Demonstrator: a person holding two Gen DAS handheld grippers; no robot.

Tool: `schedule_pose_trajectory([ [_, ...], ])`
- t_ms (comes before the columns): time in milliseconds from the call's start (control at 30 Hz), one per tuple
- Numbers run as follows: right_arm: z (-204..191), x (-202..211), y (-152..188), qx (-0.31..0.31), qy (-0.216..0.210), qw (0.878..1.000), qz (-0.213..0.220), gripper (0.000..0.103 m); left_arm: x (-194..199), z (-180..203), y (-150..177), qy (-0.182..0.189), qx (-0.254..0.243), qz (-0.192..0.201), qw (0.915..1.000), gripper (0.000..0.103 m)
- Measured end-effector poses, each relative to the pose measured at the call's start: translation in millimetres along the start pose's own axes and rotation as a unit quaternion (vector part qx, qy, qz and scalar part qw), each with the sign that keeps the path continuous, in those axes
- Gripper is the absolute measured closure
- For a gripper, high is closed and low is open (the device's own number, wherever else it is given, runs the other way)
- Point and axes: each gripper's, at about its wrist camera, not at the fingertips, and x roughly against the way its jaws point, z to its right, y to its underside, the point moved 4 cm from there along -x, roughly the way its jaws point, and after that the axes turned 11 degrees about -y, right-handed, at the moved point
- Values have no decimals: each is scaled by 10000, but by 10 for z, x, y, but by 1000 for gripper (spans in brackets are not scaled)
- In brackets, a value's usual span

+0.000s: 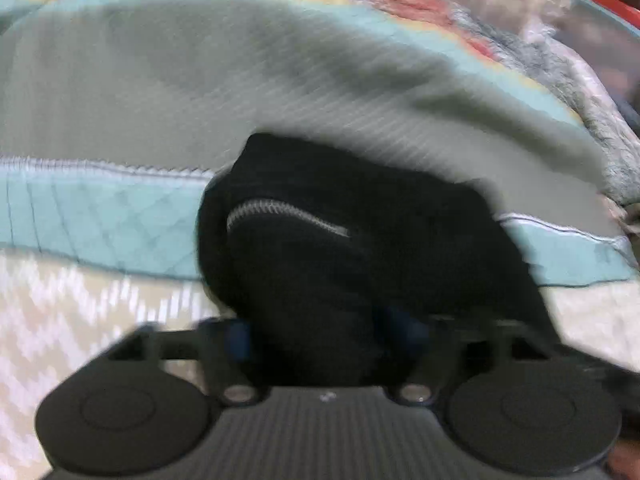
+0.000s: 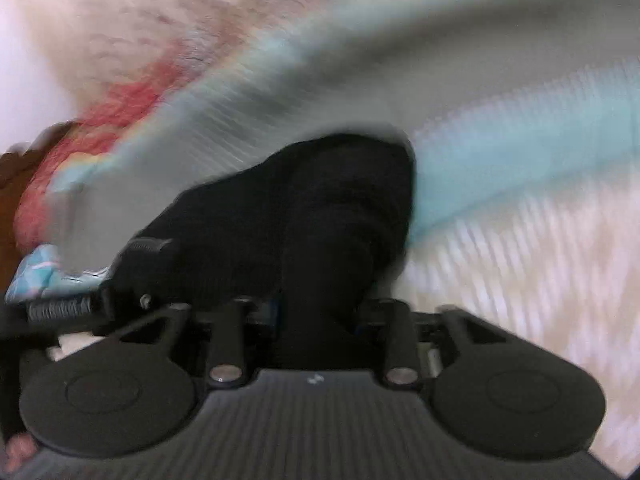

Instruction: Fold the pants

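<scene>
The black pants (image 1: 340,240) are bunched up in a thick wad, with a silver zipper (image 1: 280,212) showing on the front. My left gripper (image 1: 320,336) holds this wad, and the cloth fills the whole gap between its blue-padded fingers (image 1: 240,340). In the right wrist view another thick fold of the pants (image 2: 320,208) runs down into my right gripper (image 2: 320,312), which is shut on it. Both views are heavily motion-blurred. A black part with a spring (image 2: 132,256), probably the other gripper, shows at the left.
Under the pants lies a grey cloth (image 1: 200,100) with a turquoise quilted border (image 1: 100,232). A beige and white zigzag-patterned surface (image 1: 60,320) lies nearer to me. A red floral quilt (image 1: 400,0) runs along the far side. Something red (image 1: 616,0) sits at the far right.
</scene>
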Motion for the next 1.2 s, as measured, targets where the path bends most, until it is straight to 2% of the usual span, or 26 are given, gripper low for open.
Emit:
schedule_pose_trajectory([
  [67, 52, 70, -5, -49, -216, 9997, 142, 58, 11, -26, 38, 92, 194, 49, 9998, 7],
  [167, 43, 162, -24, 158, -197, 9997, 71, 49, 109, 5, 54, 96, 176, -28, 9998, 9],
  [200, 28, 231, -35, 157, -151, 9997, 110, 44, 175, 3, 48, 68, 134, 11, 9999, 13],
  [433, -143, 817, 307, 473, 280, 9968, 583, 34, 818, -70, 221, -505, -183, 410, 9977, 14],
  [567, -327, 1036, 510, 651, 461, 9943, 704, 23, 1198, -2, 453, -929, -535, 540, 9928, 12],
  [667, -535, 1259, 655, 742, 480, 9925, 845, 16, 1507, 19, 650, -1050, -639, 614, 9905, 11],
  [867, -850, 1487, 898, 653, 623, 9942, 592, 15, 1973, 31, 993, -1162, -704, 623, 9888, 11],
  [1000, -959, 1668, 1078, 523, 529, 9963, 437, 14, 2220, 25, 1175, -1142, -703, 742, 9882, 10],
  [1200, -1121, 1915, 1297, 654, 487, 9960, 366, 11, 2514, 27, 1373, -1124, -691, 889, 9873, 9],
])
